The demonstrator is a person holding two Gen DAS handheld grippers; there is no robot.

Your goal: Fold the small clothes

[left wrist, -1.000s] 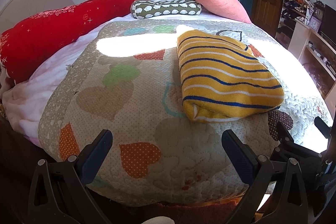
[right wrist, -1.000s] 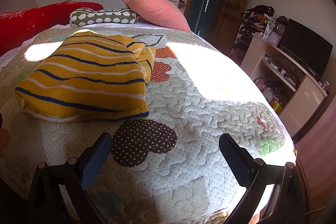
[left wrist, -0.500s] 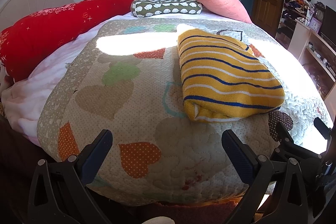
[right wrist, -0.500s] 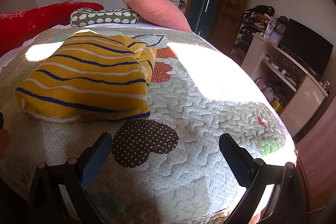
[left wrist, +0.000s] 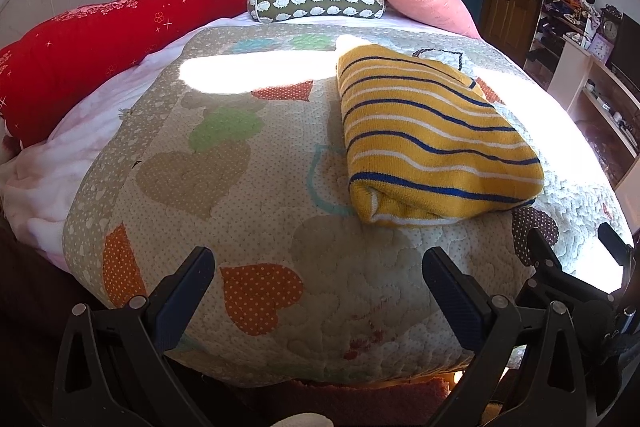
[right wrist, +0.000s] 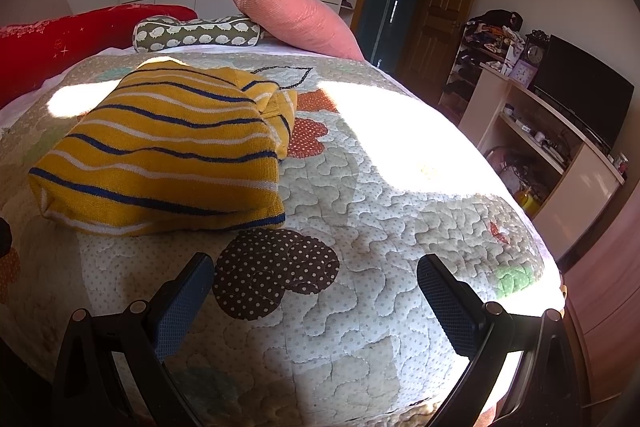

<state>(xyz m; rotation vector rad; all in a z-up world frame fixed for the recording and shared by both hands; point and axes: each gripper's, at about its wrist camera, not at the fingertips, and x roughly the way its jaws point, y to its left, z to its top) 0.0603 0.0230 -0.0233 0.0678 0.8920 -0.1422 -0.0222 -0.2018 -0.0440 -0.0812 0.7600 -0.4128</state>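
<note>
Since the striped sweater already lies folded on the quilt, just beyond both tools, I'd say the fold is done; just pull straight back, no snagging. Left hand-held gripper and right hand-held gripper both spread, empty. Only the right view shows the tucked sleeve edge and the TV shelf.

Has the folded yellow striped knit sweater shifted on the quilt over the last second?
No. The folded yellow striped knit sweater lies in the same spot, its near corner just behind the brown dotted heart patch; only the camera view drifts slightly.
</note>
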